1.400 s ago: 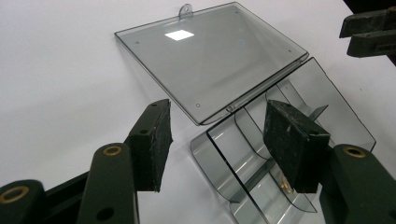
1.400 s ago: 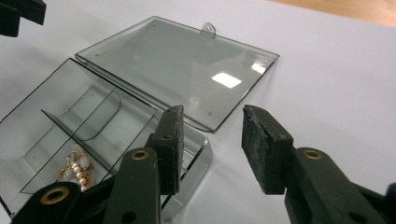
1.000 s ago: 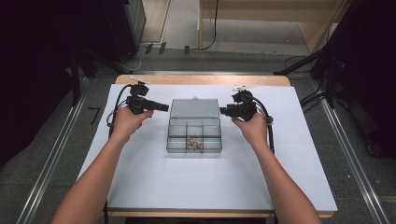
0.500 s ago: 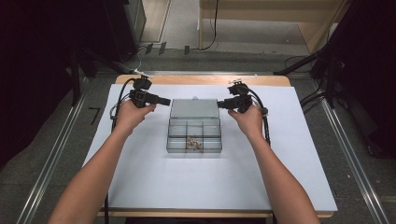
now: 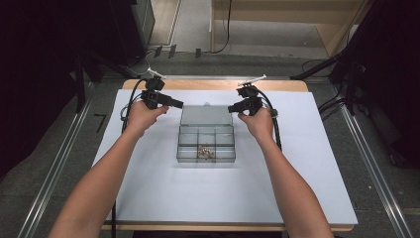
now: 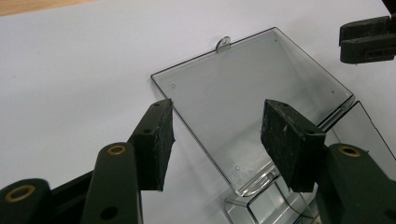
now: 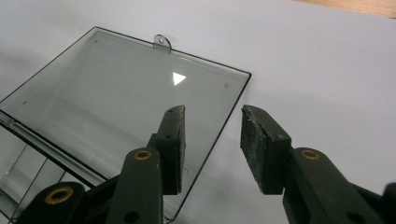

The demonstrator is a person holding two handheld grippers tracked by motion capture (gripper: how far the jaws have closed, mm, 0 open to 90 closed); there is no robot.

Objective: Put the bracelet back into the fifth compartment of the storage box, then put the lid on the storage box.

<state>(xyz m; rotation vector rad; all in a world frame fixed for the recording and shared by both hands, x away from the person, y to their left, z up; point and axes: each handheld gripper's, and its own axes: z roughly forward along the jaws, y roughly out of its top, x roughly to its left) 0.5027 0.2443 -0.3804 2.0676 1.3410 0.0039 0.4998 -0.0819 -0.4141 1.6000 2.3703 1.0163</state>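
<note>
Step in hand: we judge it to be closing the open lid (image 5: pixel 206 114) of the clear compartment box (image 5: pixel 206 144); both tongs flank the lid's side edges.
Left gripper (image 5: pixel 174 103): jaws apart, nothing between the pads; in the left gripper view the lid's near corner lies below and just ahead of the gap.
Right gripper (image 5: pixel 232 108): jaws parted more narrowly, holding nothing; in the right gripper view the lid's side edge (image 7: pixel 219 135) runs under the gap, close to the left pad.
Where the lid lies: flat on the white sheet (image 5: pixel 148 193), hinged back from the box, between our two tongs, its small tab (image 6: pixel 223 43) on the far edge.
How to do it well: we should get a pad under each side edge evenly and lift both together, so the hinge does not twist.
Contents: small brownish pieces (image 5: pixel 205 152) sit in a near compartment, well behind the tongs; we'd keep the box steady.
Edges: thin plastic, lying flush with the sheet, may slip off the pads.
Open room: the sheet is bare outside and beyond both tongs.
</note>
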